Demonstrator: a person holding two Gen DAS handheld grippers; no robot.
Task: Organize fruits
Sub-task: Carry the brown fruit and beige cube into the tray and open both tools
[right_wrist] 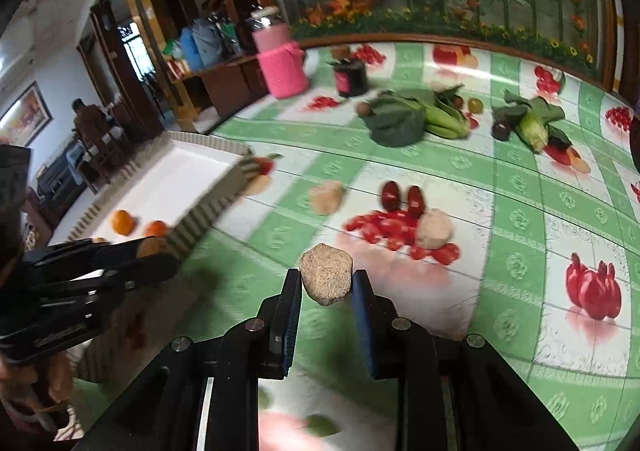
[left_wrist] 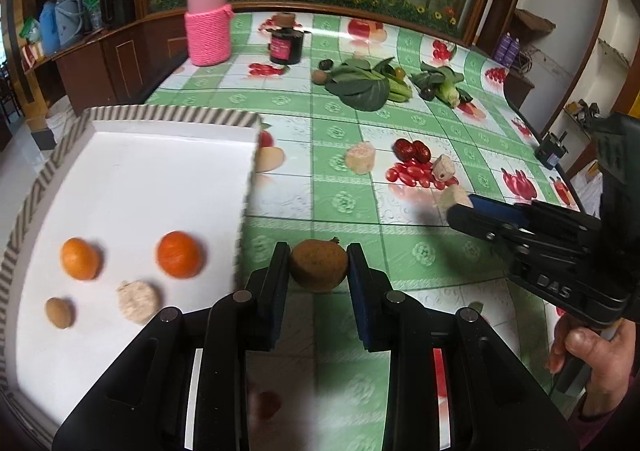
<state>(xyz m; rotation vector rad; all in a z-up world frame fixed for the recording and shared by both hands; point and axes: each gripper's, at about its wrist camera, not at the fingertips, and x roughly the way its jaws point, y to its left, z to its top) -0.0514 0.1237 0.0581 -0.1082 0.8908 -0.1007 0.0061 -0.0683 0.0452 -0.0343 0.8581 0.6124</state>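
1. Left gripper (left_wrist: 319,265) is clamped on a brown kiwi-like fruit (left_wrist: 319,265), both pads pressed to its sides; the fruit sits just right of the tray's near corner, whether it rests on the tablecloth or is lifted I cannot tell.
2. Right gripper (right_wrist: 327,285) grasps a beige rough chunk (right_wrist: 327,280) between its blue pads; in the left wrist view the same gripper (left_wrist: 460,205) reaches in from the right with the pale chunk (left_wrist: 452,197) at its tip.
3. White tray (left_wrist: 168,119) with a striped corrugated rim lies at the table's left; it holds two oranges (left_wrist: 80,258) (left_wrist: 179,254), a small brown fruit (left_wrist: 59,312) and a pale disc-shaped piece (left_wrist: 139,301), all apart from one another.
4. Green checked tablecloth (left_wrist: 344,203) printed with fruit carries, in the middle, another beige chunk (left_wrist: 361,158), two red dates (left_wrist: 413,150) side by side, and a further pale chunk (left_wrist: 443,168) just right of the dates.
5. Farther back lie leafy greens (left_wrist: 364,85) with small dark and brown fruits beside them, and a second bunch of greens (left_wrist: 442,85) to the right.
6. Pink knit-covered jar (left_wrist: 208,17) and dark jar (left_wrist: 285,45) stand near the far left edge.
7. Bare hand (left_wrist: 592,351) holds the right gripper's handle at lower right.
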